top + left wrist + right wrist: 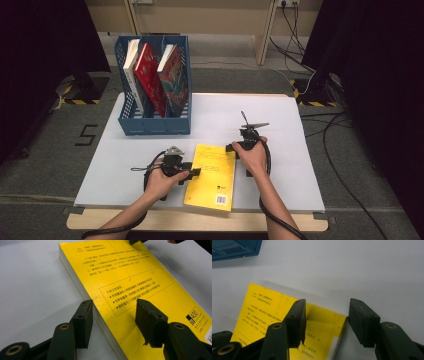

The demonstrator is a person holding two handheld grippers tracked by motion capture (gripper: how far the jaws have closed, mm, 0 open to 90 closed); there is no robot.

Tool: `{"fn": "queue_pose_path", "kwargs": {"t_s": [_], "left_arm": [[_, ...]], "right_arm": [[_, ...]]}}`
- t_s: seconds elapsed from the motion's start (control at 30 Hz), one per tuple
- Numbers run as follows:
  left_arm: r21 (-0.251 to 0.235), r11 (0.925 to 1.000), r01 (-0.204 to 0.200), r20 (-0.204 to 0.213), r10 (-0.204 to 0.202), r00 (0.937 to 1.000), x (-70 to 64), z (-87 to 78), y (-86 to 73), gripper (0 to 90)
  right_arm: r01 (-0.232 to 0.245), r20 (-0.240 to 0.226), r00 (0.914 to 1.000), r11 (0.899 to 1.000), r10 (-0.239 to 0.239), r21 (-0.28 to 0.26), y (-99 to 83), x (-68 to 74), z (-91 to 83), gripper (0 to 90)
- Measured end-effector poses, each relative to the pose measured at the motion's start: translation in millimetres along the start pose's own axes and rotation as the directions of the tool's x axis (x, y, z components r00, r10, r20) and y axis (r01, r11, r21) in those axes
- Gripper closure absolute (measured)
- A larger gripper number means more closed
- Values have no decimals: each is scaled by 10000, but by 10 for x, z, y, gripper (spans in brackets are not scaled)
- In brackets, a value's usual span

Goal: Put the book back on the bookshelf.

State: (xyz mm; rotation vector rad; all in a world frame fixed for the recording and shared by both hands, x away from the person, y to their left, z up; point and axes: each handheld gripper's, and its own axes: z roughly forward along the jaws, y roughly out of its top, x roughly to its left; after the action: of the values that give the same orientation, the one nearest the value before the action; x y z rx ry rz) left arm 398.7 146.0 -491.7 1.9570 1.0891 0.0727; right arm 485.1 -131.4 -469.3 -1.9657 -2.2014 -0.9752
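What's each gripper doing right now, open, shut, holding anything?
Left gripper: open, jaws straddling the long edge of the yellow book, not clamped.
Right gripper: open, jaws either side of the book's corner, holding nothing.

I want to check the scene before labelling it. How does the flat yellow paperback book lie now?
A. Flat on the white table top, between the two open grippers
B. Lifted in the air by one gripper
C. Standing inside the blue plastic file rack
A: the yellow paperback book lies flat on the white table top, with the left gripper and right gripper open at its two sides.
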Motion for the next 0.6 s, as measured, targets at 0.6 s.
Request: {"fn": "queue_pose_path", "kwargs": {"t_s": [0.6], "left_arm": [[-50,10000,77,-18,-77,10000,-5,-12,-21,476]], "right_arm": [[-696,-351,9970,9976,696,9,13,-52,-9,547]]}}
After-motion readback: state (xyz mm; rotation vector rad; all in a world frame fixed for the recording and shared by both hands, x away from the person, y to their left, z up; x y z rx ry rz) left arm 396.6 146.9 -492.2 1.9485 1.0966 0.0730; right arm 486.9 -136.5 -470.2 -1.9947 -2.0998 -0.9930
